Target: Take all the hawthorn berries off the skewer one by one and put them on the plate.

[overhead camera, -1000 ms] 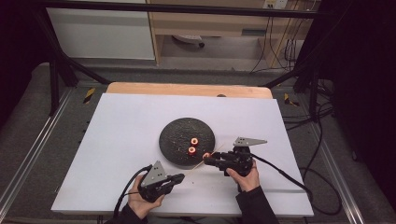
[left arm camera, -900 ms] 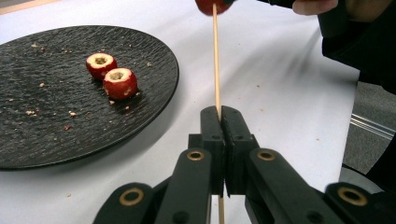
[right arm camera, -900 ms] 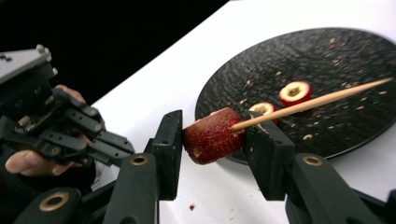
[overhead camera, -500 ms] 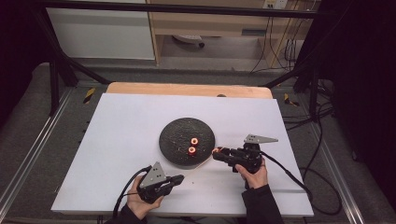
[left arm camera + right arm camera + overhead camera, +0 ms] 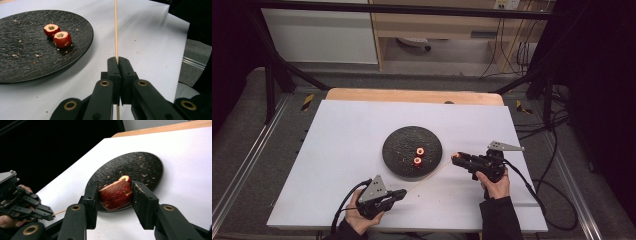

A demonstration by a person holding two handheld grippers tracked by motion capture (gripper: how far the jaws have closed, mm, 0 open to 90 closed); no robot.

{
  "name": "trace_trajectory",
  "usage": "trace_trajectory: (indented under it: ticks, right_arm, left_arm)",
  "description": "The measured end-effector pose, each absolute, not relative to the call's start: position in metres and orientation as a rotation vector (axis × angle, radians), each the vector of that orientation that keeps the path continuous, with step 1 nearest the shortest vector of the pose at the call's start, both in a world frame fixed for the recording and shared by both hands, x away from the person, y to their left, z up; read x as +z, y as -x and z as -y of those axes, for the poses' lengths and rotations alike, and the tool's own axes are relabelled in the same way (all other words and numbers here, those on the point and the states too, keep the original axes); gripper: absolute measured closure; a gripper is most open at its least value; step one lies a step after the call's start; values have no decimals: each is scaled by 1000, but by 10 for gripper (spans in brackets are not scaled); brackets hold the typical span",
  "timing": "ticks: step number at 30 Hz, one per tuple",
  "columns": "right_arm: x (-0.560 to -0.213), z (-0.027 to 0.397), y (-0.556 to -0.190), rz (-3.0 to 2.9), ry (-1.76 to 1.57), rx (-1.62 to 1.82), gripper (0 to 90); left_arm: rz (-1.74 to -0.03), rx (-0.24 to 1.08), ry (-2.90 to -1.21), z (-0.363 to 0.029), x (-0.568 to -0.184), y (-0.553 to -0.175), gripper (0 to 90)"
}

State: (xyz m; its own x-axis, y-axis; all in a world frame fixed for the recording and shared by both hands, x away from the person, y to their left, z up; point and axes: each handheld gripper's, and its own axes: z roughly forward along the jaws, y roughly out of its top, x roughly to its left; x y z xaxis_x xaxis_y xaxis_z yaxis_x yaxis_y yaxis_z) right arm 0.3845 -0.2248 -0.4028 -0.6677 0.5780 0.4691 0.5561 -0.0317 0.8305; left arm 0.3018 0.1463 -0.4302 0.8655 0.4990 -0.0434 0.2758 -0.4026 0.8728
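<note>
Now I keep left tongs [image 5: 117, 62] clenched on the skewer [image 5: 115, 30], right tongs [image 5: 113, 195] grasping the red fruit piece [image 5: 116, 194] beside the plate [image 5: 398, 150]; I'd line its core with the skewer tip.

Pinched between the left gripper [image 5: 117, 75]'s matt black plastic pads, the skewer [image 5: 116, 30] looks like pale, smooth wood. Left of it lies a plate [image 5: 30, 67] of rough, dark stone-like finish (crumb-speckled). The right gripper [image 5: 115, 195] clamps a glossy, grainy red fruit piece [image 5: 116, 194] over smooth white tabletop [image 5: 185, 170].
</note>
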Motion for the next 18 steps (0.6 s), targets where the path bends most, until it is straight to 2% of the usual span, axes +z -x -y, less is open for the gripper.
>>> trace_trajectory:
  ticks: [9,18]
  right_arm:
    - [-403,240,-385,-2118,-1318,1805,593]
    - [-400,223,-387,-2162,-1274,1744,593]
  left_arm:
    - [-615,297,-1972,-160,-426,-305,884]
    - [-708,307,-1914,-179,-423,-317,884]
